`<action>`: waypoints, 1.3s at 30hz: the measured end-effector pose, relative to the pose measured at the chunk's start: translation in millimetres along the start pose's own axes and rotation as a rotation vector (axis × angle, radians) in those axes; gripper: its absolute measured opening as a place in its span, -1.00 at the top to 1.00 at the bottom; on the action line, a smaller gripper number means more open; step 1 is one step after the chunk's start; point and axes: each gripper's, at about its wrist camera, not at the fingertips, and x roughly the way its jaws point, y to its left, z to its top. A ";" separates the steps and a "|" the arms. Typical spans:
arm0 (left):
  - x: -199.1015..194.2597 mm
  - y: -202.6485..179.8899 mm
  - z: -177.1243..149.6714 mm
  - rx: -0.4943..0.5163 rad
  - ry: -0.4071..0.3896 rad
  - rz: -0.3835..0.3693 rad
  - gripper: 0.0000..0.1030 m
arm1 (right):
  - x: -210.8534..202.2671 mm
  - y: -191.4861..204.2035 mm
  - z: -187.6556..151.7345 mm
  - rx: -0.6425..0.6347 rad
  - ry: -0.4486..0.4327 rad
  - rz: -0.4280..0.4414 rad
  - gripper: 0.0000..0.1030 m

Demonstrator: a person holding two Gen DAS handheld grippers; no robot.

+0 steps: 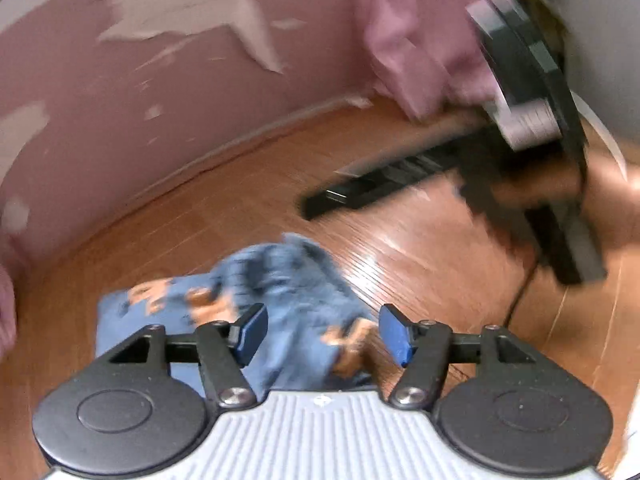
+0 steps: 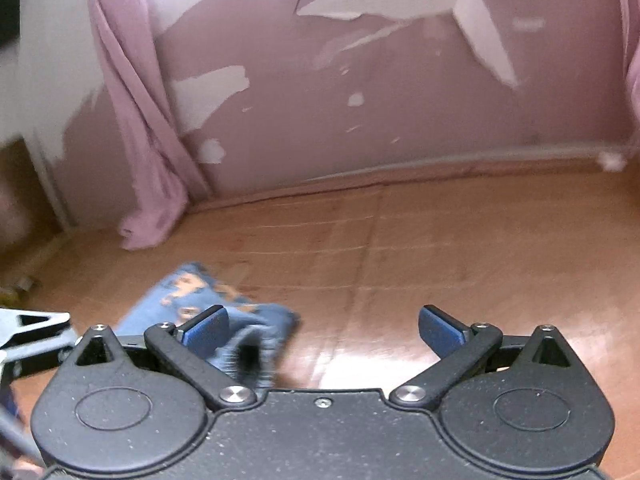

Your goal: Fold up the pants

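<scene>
On the wood floor [image 1: 420, 240] lie jeans [image 1: 288, 320] (ripped) — both tools spread, empty.

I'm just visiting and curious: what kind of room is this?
Probably a room in a home: a wood-plank floor, a pink wall with peeling paint, a pink curtain, and blue jeans lying on the floor.

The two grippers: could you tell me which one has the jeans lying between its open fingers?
The left gripper: the jeans lie on the floor between its open blue pads. The right gripper is open too, but mostly bare floor shows between its pads.
</scene>
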 end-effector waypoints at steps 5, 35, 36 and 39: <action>-0.2 94.3 -4.4 -0.291 0.043 0.199 -0.33 | 21.6 7.5 -9.2 0.107 0.081 0.112 -0.64; -17.3 207.1 -68.5 -0.657 0.062 0.078 -0.25 | 24.1 58.8 -13.0 -0.126 -0.015 -0.014 -0.07; -23.7 199.7 -66.9 -0.634 0.049 0.085 -0.34 | 21.1 64.8 -13.3 -0.147 -0.021 0.005 -0.07; -39.1 180.1 -64.1 -0.553 0.039 0.107 -0.35 | 17.6 84.3 -18.2 -0.192 0.005 0.101 0.06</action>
